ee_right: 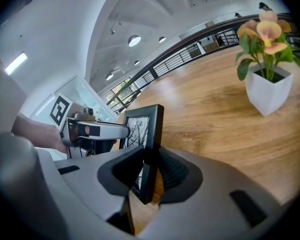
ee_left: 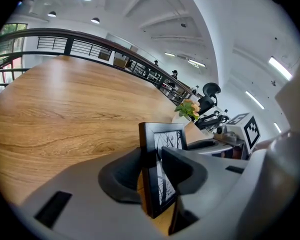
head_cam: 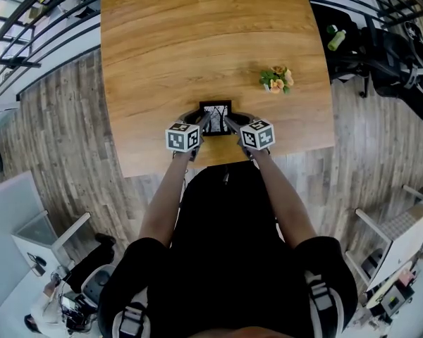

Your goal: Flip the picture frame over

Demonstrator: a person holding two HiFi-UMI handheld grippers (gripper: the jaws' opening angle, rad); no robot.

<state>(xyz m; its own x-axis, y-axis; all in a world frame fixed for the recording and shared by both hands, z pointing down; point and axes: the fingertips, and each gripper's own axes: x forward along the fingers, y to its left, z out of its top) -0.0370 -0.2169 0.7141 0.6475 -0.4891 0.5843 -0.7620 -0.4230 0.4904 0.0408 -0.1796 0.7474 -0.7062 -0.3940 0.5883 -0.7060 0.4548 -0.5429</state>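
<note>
Left gripper (ee_left: 151, 170) and right gripper (ee_right: 149, 166) each clamp a side rail of the black picture frame (head_cam: 215, 116), held upright at the near edge of the wooden table (head_cam: 197, 34)
Stiff, light, probably glazed and breakable: grip the rails, not the pane; potted flower (head_cam: 276, 80) stands well apart

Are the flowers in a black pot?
No, the flowers stand in a white pot on the wooden table.
</note>
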